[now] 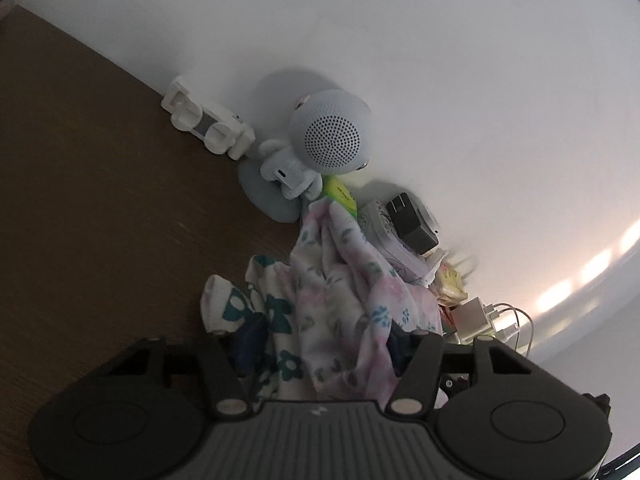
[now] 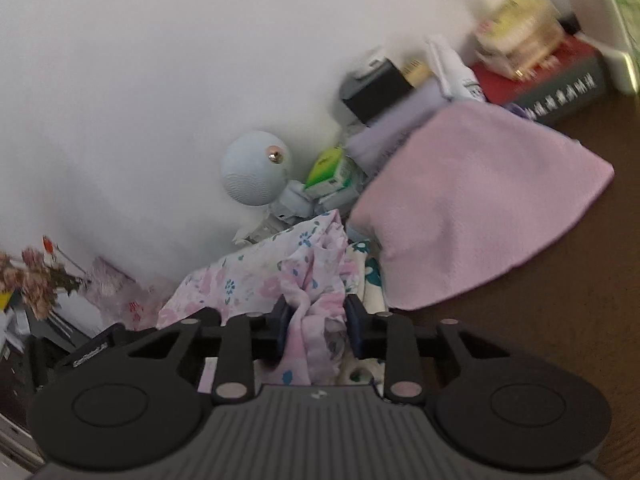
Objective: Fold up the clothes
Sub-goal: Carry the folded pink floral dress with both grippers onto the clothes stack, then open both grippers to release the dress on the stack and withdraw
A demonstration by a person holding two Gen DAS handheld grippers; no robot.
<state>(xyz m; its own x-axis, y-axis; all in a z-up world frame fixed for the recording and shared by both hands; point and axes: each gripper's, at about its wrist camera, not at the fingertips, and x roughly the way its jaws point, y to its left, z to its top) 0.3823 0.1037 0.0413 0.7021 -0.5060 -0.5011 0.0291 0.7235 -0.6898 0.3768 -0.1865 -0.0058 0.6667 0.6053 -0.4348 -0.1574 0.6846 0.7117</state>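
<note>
A white garment with pink and blue flowers (image 1: pixel 340 300) hangs bunched between both grippers above the brown table (image 1: pixel 100 200). My left gripper (image 1: pixel 324 340) has its jaws wide apart with this cloth and a white cloth with teal flowers (image 1: pixel 256 312) lying between them. My right gripper (image 2: pixel 316 328) is shut on a bunch of the pink-flowered garment (image 2: pixel 312 304). A plain pink cloth (image 2: pixel 472 208) lies spread on the table to the right in the right wrist view.
Against the white wall stand a pale blue round speaker (image 1: pixel 330 132), a white holder (image 1: pixel 208 124), a green box (image 1: pixel 340 196), a black charger (image 1: pixel 412 224), a power strip with cables (image 1: pixel 484 316), books (image 2: pixel 560 84) and dried flowers (image 2: pixel 36 276).
</note>
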